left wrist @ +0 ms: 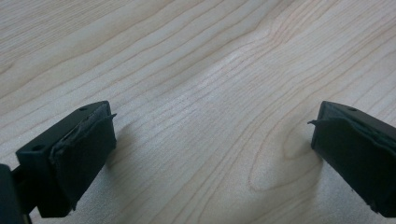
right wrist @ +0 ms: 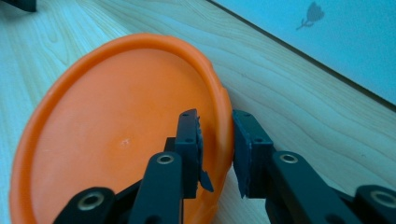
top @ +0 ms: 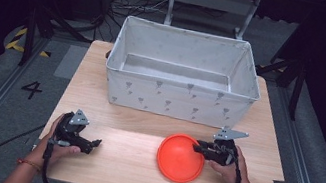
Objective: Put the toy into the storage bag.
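My right gripper [right wrist: 217, 140] is clamped on the near rim of the orange plate [top: 180, 156] — one jaw inside, one outside — because the thin edge is the only handle it offers. The plate lies on the counter [top: 127, 166] just in front of the fabric bin [top: 177, 101]. My left gripper [left wrist: 210, 140] rests left of the plate, jaws apart, holding nothing.

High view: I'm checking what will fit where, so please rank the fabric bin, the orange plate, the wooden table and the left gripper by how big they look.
1. wooden table
2. fabric bin
3. orange plate, its rim between the jaws of the right gripper
4. left gripper, though nearest the camera
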